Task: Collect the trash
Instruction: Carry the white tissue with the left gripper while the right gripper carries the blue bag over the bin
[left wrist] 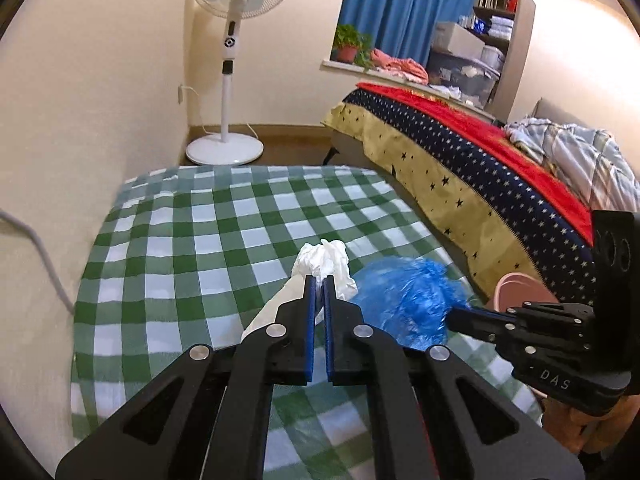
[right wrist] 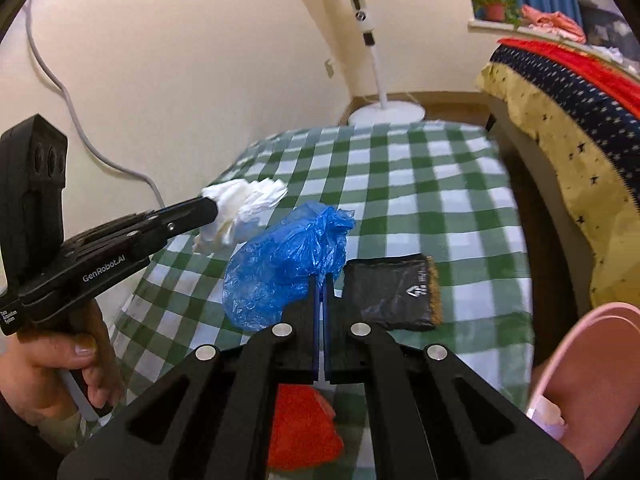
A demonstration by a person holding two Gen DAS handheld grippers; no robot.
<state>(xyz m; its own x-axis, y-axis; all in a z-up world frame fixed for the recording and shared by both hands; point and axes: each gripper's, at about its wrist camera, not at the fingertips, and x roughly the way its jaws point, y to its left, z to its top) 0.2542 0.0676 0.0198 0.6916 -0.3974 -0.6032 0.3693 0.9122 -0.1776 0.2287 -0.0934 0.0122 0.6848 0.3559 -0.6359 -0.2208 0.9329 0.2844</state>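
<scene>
Nearest the right wrist lens, a red scrap (right wrist: 304, 428) lies on the checked cloth (right wrist: 420, 184) under the right gripper (right wrist: 321, 280), whose jaws are clenched on a fold of the blue bag (right wrist: 280, 264). The bag bunches ahead and left of its tips, apparently lifted off the cloth. A black packet (right wrist: 390, 292) lies flat just right of the tips; a pink bin (right wrist: 592, 360) sits further right, off the table edge.

The left gripper (left wrist: 320, 280) is clamped on a tissue wad (left wrist: 326, 262), which sticks out ahead of its tips.

Both held pieces look very light, soft and crushable. The bag film is probably slippery, so a gathered fold grips better than a single layer. The tissue may tear; pinching its dense middle seems safest. The packet looks flat and thin, best taken by an edge.
</scene>
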